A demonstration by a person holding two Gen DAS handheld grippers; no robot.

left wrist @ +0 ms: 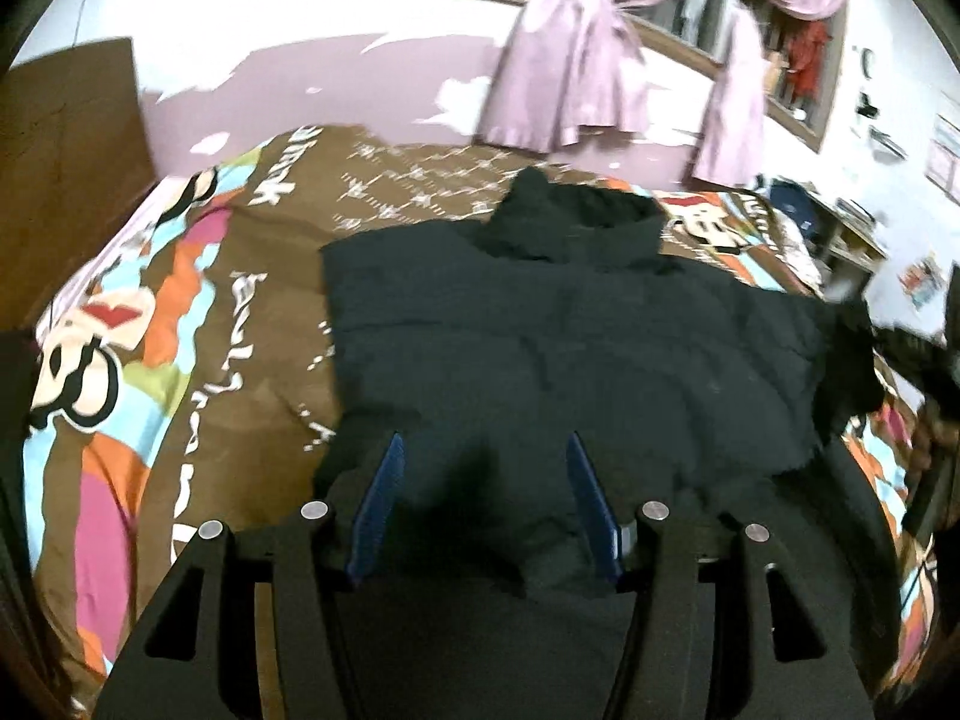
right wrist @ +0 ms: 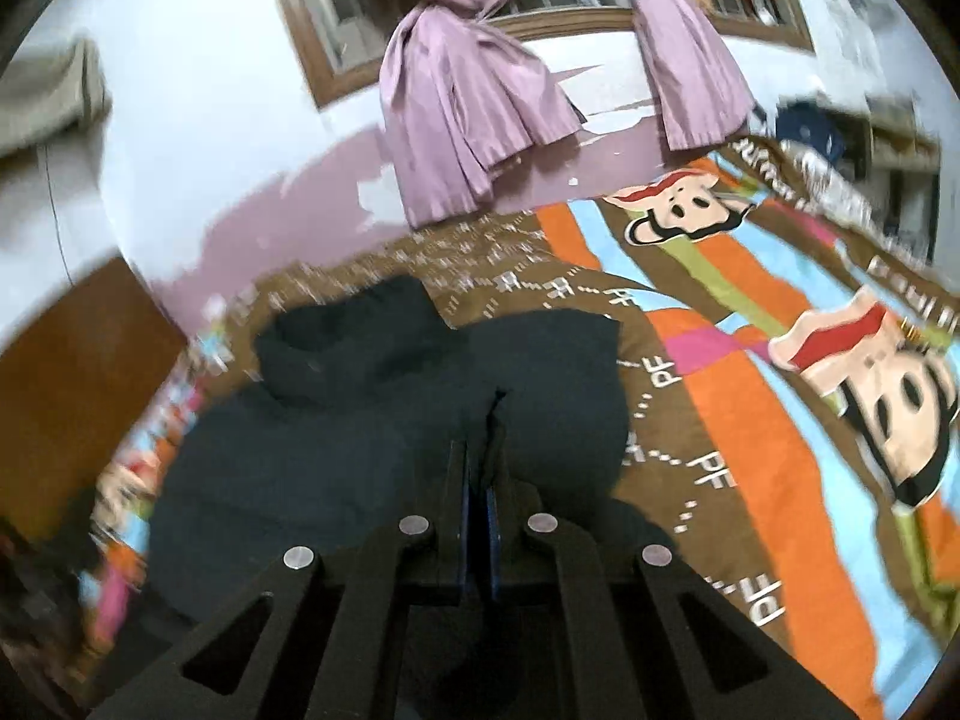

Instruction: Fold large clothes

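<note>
A large black padded jacket (left wrist: 570,348) lies spread on a bed with a colourful cartoon bedspread (left wrist: 198,324), collar toward the far wall. My left gripper (left wrist: 486,450) is open, its blue-padded jaws wide apart above the jacket's near hem. In the right wrist view the jacket (right wrist: 336,420) lies ahead and to the left. My right gripper (right wrist: 480,450) is shut on a fold of the jacket's black fabric, which bunches up between its fingers. The right part of the jacket looks lifted and folded over.
Purple curtains (left wrist: 570,78) hang at a window on the far wall. A brown wooden headboard (left wrist: 66,168) stands at the left. Shelves with clutter (left wrist: 840,228) stand at the far right. The bedspread (right wrist: 780,420) extends to the right of the jacket.
</note>
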